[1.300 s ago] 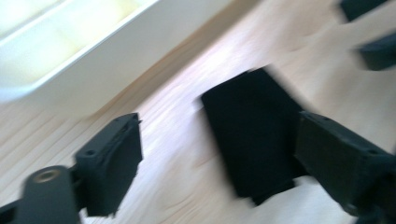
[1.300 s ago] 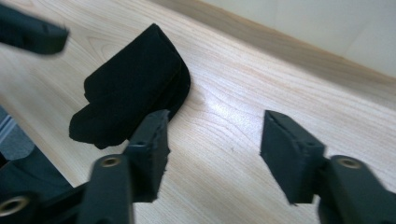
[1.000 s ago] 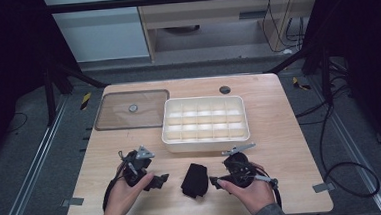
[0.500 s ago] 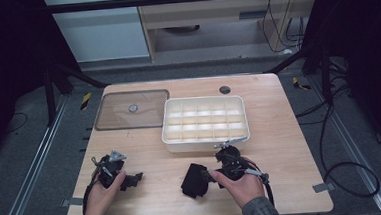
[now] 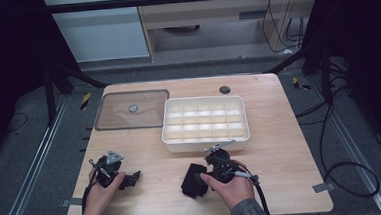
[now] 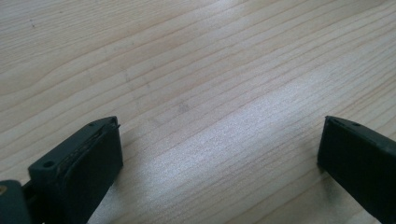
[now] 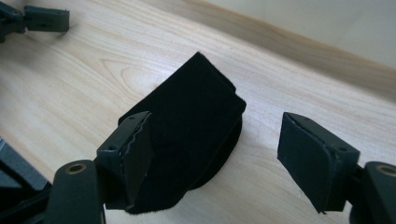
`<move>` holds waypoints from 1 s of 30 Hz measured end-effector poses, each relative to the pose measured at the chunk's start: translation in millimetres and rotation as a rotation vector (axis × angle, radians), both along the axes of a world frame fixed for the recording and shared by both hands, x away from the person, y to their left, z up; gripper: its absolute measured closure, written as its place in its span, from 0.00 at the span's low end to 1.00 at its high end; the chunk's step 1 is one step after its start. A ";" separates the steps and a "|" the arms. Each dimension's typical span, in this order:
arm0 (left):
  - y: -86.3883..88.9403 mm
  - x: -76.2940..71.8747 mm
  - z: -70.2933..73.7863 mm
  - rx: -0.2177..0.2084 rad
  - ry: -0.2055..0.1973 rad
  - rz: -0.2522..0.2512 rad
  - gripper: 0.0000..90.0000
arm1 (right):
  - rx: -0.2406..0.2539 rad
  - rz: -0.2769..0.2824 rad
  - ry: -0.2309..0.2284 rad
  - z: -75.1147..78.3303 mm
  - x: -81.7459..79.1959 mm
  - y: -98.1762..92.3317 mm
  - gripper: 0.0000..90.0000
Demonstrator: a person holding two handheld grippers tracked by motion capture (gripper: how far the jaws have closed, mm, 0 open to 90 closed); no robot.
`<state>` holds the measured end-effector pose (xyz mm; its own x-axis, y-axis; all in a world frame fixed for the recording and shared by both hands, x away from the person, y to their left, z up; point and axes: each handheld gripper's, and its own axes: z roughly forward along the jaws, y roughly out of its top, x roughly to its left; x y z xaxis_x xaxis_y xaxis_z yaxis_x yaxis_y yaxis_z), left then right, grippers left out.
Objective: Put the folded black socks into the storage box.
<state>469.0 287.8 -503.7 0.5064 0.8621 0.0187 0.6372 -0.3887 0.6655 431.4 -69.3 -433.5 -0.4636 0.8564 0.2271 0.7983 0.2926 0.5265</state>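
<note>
Centrally: folded black velvety pouch, lying flat.

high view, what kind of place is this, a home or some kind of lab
Most likely a lab or recording workspace, not a home. A bare wooden table stands inside a dark metal frame, loose cables trail over the grey floor, and tape marks sit at the table's edge.

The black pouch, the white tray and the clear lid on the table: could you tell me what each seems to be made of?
The black pouch looks like soft matte fabric, perhaps velvet or felt: fuzzy, no shine. The white compartment tray appears to be moulded plastic, smooth with a slight sheen. The clear lid seems to be tinted transparent plastic; the wooden table shows through it.
</note>
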 end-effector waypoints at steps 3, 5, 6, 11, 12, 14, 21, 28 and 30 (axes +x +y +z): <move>-0.2 0.0 0.0 -0.001 0.000 0.002 0.00 | 0.008 0.000 -0.004 -0.2 -0.8 2.3 0.32; -0.6 -1.1 0.0 0.003 -0.002 0.003 0.00 | 0.012 -0.007 -0.005 0.5 -2.1 3.4 0.33; -1.4 -1.5 -0.1 0.000 -0.002 0.006 0.00 | 0.016 -0.005 -0.013 0.6 -3.3 3.8 0.33; -2.3 -1.8 0.2 0.005 0.000 0.009 0.00 | 0.024 -0.014 -0.018 1.3 -5.6 4.2 0.36; -2.3 -1.8 0.2 0.005 0.000 0.009 0.00 | 0.027 -0.010 -0.018 1.6 -5.3 3.8 0.37; -2.4 -1.7 0.2 0.005 0.000 0.009 0.00 | 0.024 -0.011 -0.016 1.6 -4.9 4.1 0.37; -2.9 -1.7 0.0 0.004 -0.001 0.008 0.00 | 0.018 -0.007 -0.004 -4.2 -5.2 11.5 0.39; -3.7 -1.5 0.0 0.003 0.001 0.005 0.00 | 0.024 -0.026 0.003 -10.1 -6.1 11.8 0.39; -4.0 -1.5 0.1 0.004 0.003 0.003 0.00 | 0.019 -0.030 0.002 -10.8 -6.6 12.8 0.39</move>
<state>467.5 283.8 -503.6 0.5040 0.8634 0.0206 0.6401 -0.3894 0.6623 424.8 -56.5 -444.3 -0.4371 0.8657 0.2438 0.8075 0.2584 0.5303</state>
